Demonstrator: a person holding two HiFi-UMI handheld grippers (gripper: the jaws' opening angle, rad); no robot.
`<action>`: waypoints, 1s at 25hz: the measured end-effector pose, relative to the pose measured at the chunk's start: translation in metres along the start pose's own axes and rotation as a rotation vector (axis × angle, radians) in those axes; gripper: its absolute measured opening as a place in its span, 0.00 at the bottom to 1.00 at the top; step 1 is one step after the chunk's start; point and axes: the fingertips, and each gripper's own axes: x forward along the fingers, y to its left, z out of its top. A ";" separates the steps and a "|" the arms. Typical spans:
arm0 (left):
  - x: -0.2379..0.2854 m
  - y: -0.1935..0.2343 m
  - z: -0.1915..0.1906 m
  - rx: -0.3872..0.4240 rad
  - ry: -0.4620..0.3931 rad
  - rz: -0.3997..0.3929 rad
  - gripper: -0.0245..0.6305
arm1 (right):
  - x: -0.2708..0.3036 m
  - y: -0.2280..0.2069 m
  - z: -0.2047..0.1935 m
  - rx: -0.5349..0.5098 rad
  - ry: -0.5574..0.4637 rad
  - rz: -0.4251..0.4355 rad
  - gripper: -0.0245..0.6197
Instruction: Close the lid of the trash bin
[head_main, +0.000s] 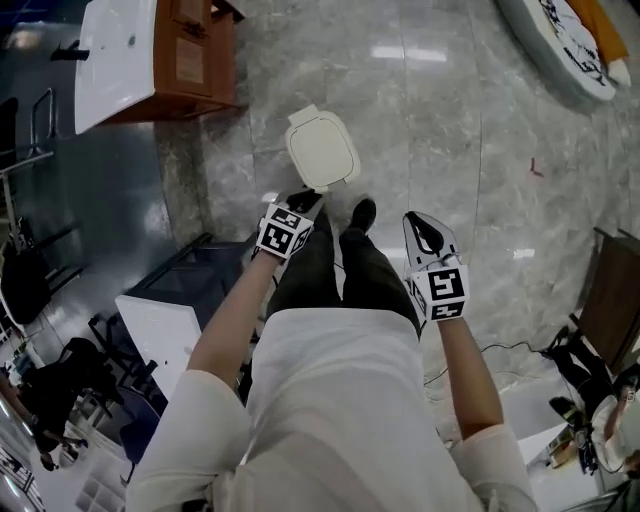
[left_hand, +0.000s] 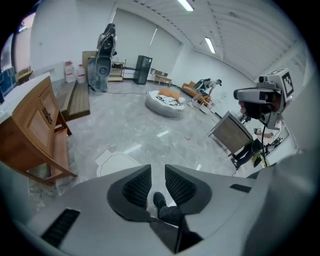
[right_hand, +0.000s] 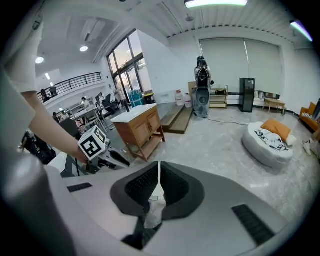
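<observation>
Trash bin lid (head_main: 322, 150) apparently down; left claw (head_main: 302, 199) ajar, right claw (head_main: 419, 223) together.

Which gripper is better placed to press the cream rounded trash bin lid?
Left, probably. In the head view the left gripper sits right next to the cream rounded lid; the right gripper is farther off, beyond the person's legs.

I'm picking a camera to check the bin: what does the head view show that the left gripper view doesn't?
Only the head view: the left gripper from above, with its marker cube. Only the left gripper view: its jaws standing apart with nothing gripped, and ceiling lights. Both: the trash bin with its lid down, the wooden cabinet and the right gripper.
</observation>
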 end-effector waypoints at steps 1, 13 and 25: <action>-0.011 -0.003 0.006 0.001 -0.024 0.008 0.18 | -0.003 0.001 0.006 -0.013 -0.007 0.009 0.09; -0.168 -0.031 0.067 -0.008 -0.400 0.144 0.07 | -0.025 0.049 0.066 -0.125 -0.083 0.128 0.09; -0.315 -0.009 0.034 -0.045 -0.662 0.280 0.06 | -0.033 0.118 0.120 -0.230 -0.207 0.086 0.09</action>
